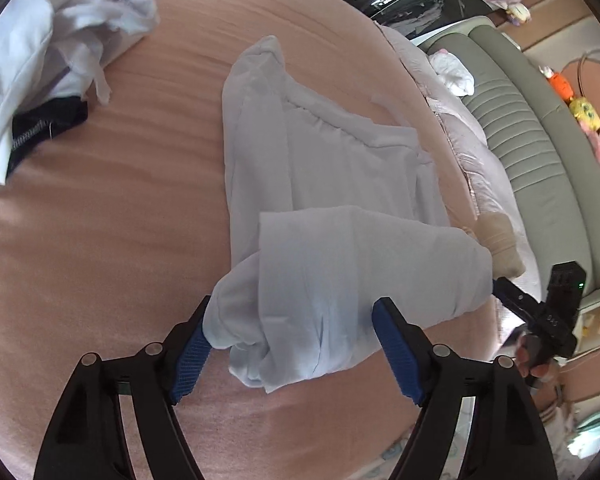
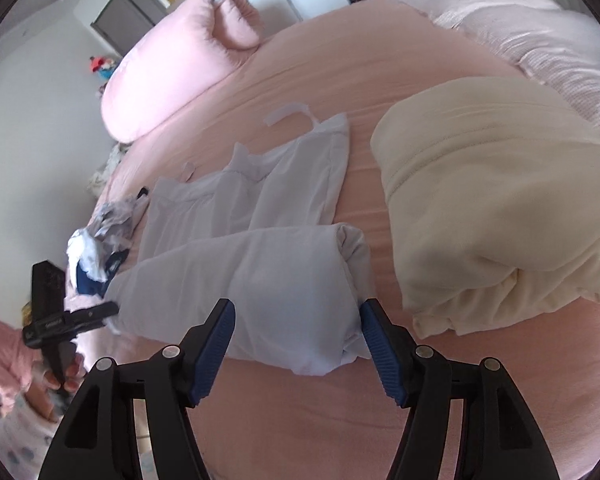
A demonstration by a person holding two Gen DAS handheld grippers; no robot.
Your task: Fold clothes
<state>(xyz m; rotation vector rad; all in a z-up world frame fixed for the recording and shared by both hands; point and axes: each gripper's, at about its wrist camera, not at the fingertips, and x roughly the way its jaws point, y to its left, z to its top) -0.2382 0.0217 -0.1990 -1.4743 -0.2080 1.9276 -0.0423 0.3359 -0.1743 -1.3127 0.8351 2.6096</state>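
White garment (image 2: 236, 276) rolled on bed (image 2: 380, 420); cream bundle (image 2: 492, 216) beside, perhaps touching.

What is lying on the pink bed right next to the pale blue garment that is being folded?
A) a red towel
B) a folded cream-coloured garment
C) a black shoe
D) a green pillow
B: in the right wrist view a folded cream-coloured garment lies on the pink bed just to the right of the pale blue garment.

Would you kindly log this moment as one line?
step: rolling white garment | left gripper: open | right gripper: open | surface: pink bed
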